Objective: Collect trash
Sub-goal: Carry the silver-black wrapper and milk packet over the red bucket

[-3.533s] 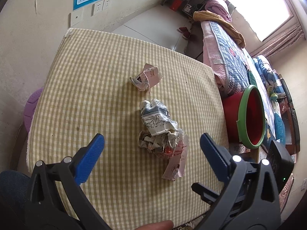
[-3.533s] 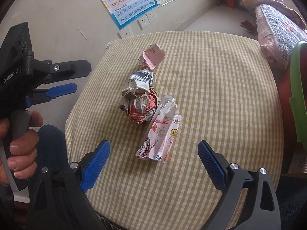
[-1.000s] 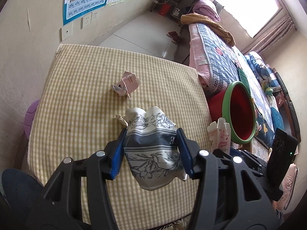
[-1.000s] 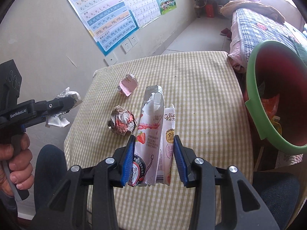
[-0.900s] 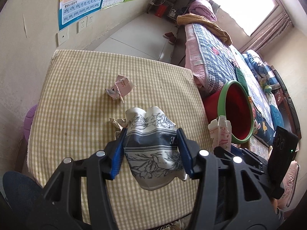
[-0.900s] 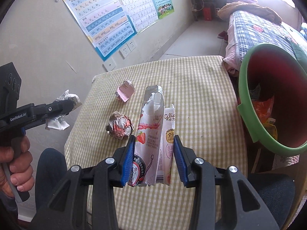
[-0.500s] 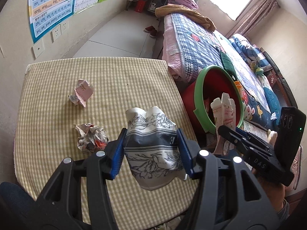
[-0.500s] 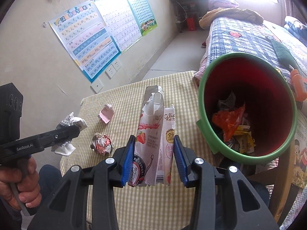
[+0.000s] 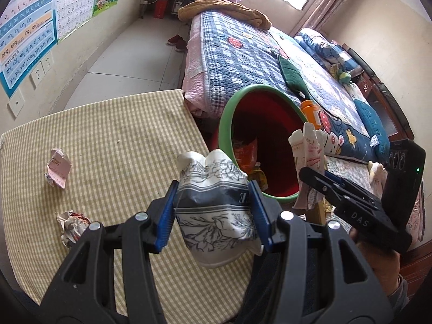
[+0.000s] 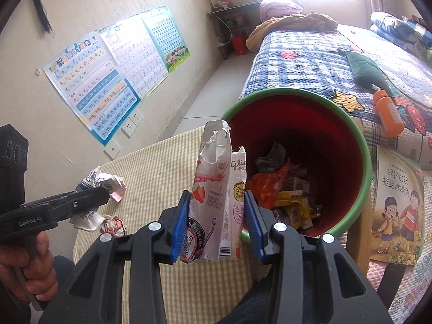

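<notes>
My left gripper [image 9: 213, 213] is shut on a crumpled white-and-navy patterned wrapper [image 9: 216, 210], held above the table's right edge. My right gripper [image 10: 217, 226] is shut on a torn pink strawberry carton [image 10: 213, 197], upright just in front of the red bin with a green rim [image 10: 361, 140]. That bin [image 9: 225, 124] stands beside the table and holds several scraps. In the left wrist view the right gripper [image 9: 310, 172] shows with the carton [image 9: 307, 145] at the bin's right rim. A crumpled ball [image 9: 71, 226] and a pink scrap [image 9: 58, 166] lie on the checked tablecloth [image 9: 121, 135].
A bed with a blue patchwork quilt [image 9: 243, 54] runs behind the bin, with an orange bottle [image 10: 387, 114] on it. A children's book [image 10: 397, 205] lies to the bin's right. Posters [image 10: 108, 73] and sockets line the wall. A hand [image 10: 24, 267] grips the left tool.
Both grippers have swung right from over the table toward the bin, each carrying its piece. The bin now fills much more of both views. Grips are unchanged.
</notes>
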`<state>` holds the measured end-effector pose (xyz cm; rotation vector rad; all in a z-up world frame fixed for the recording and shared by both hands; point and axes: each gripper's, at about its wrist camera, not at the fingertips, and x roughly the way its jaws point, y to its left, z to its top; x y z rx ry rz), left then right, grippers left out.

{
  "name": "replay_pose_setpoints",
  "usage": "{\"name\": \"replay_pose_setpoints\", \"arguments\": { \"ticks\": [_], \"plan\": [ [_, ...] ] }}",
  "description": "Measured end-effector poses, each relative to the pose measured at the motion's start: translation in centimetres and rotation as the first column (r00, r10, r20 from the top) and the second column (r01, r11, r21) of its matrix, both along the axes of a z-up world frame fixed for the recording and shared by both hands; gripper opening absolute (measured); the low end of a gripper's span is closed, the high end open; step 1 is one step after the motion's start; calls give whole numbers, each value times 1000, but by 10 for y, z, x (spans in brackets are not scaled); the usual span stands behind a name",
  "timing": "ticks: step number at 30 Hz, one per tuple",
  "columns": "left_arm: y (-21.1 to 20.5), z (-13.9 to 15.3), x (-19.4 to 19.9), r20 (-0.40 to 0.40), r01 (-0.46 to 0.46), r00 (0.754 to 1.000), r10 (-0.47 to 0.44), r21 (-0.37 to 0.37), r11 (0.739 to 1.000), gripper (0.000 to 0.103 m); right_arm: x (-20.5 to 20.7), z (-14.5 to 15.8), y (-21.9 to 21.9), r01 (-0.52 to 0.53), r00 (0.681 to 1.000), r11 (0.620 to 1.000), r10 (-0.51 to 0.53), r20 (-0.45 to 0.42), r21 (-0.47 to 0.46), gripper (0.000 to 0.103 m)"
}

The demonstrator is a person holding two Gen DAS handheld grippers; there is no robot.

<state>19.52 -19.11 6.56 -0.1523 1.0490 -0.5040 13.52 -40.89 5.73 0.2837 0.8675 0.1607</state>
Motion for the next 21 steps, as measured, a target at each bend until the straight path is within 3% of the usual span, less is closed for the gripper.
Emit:
{"name": "replay_pose_setpoints", "arguments": {
  "ticks": [11, 21],
  "plan": [
    [-57, -2, 20, -1, 88, 996, -88, 4, 996, 49, 7, -9, -58, 101, 995, 995, -100, -6, 24, 39],
    [-90, -18, 36, -40, 147, 989, -146, 26, 989, 49, 19, -27, -79, 130, 991, 990, -129, -33, 56, 39]
  ]
}}
